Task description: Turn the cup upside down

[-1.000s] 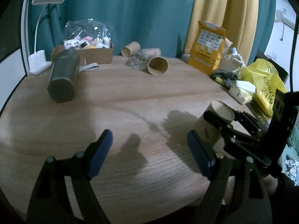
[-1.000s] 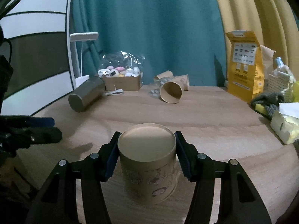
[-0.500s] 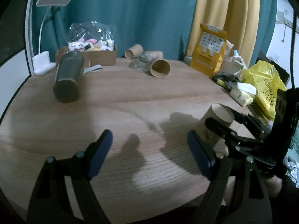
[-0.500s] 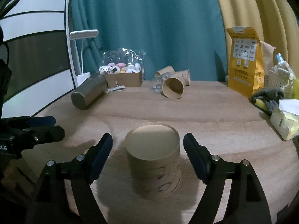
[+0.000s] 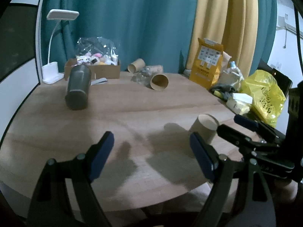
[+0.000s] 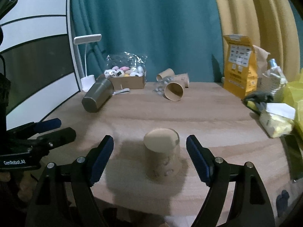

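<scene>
A brown paper cup [image 6: 162, 156] stands upside down on the wooden table [image 6: 208, 113], base up, near the front edge. It also shows in the left wrist view [image 5: 205, 127]. My right gripper [image 6: 149, 157] is open, its fingers well apart on either side of the cup and not touching it; it shows from the side in the left wrist view [image 5: 244, 130]. My left gripper [image 5: 151, 153] is open and empty over bare table to the left of the cup; it shows at the left edge of the right wrist view [image 6: 51, 128].
A dark metal tumbler [image 6: 97, 98] lies on its side at the back left. Several paper cups [image 6: 173, 91] lie at the back middle, beside a cardboard box [image 6: 126, 81] and a white lamp [image 6: 87, 56]. A yellow bag [image 6: 239, 68] and packets [image 6: 276, 121] crowd the right edge.
My right gripper opened and let go of the cup, then drew back from it. The cup stays standing upside down. My left gripper stayed open.
</scene>
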Demonstrator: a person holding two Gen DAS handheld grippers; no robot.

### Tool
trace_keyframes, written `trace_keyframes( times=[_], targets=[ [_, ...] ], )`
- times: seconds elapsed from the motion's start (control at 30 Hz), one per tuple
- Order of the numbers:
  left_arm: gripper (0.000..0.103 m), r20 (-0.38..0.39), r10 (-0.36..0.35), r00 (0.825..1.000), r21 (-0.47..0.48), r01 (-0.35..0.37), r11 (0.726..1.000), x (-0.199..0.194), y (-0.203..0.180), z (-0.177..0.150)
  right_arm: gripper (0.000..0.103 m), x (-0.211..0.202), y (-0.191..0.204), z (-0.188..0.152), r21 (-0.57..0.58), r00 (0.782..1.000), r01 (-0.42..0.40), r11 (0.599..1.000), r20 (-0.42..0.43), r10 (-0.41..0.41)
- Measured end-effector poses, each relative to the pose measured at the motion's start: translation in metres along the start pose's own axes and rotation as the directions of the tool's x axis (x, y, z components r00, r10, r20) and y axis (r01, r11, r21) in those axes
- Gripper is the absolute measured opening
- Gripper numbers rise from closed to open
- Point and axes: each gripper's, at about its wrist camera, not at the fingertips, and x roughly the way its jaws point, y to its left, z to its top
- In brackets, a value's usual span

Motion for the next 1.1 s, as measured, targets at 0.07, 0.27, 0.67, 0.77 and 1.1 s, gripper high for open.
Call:
trace_keyframes(
  times=[0.07,0.27,0.67,0.77,1.1],
  targets=[
    [0.084,0.017,0.012,1.000,-0.002,-0.012,1.000,-0.010,-0.003,-0.001,0.082,-0.007,-0.001,-0.002,0.027,1.000,0.016,0.999,0.007,-0.017],
    [0.084,0.068,0.042,0.997,-0.009,-0.042,0.999,-0.035,-0.008,-0.006,0.082,-0.025,-0.001,-0.008,0.049,0.998,0.053,0.997,0.015,-0.054],
    [0.084,0.103,0.061,0.993,-0.046,-0.056,0.997,-0.073,-0.004,-0.008,0.082,-0.061,0.002,-0.007,0.069,0.995,0.090,0.994,0.046,-0.093],
    [0.085,0.120,0.068,0.990,-0.039,-0.064,0.997,-0.080,-0.007,-0.007,0.082,-0.065,0.003,-0.006,0.067,0.994,0.091,0.994,0.058,-0.095],
    [0.095,0.133,0.084,0.988,-0.028,-0.081,0.996,-0.084,-0.010,-0.006,0.082,-0.069,0.003,-0.004,0.065,0.994,0.085,0.994,0.065,-0.089]
  ],
)
